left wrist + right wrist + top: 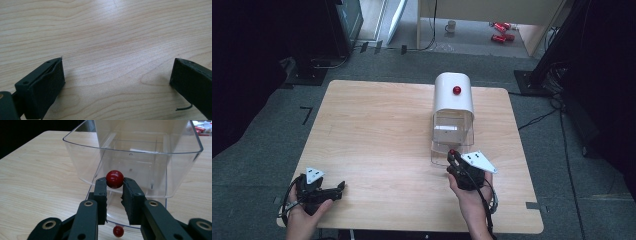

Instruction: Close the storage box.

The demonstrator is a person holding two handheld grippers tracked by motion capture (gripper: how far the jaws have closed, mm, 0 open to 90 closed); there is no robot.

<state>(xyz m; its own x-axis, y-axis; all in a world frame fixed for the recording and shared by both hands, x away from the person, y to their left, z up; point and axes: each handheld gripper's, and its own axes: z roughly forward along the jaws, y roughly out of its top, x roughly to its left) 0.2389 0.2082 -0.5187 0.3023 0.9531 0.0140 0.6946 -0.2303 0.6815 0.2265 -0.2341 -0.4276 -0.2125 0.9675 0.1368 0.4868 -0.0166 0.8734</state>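
A white round-topped cabinet [453, 95] with a red knob [456, 90] on top stands on the wooden table [377, 140]. Its clear plastic drawer [130, 157] is slid out towards me and looks empty inside. A red ball knob [114, 178] sits on the drawer's front wall, and my right gripper [115, 183] is shut on it. In the high view the right gripper [454, 156] is at the drawer front [452, 147]. My left gripper [117, 67] is open over bare wood, resting low at the table's front left [338, 189].
A smaller red ball shape [118, 231] shows below the jaws through the clear plastic; it may be a reflection. Black stands flank the table. A mug [451, 26] and red cans [500, 31] lie on the floor beyond it.
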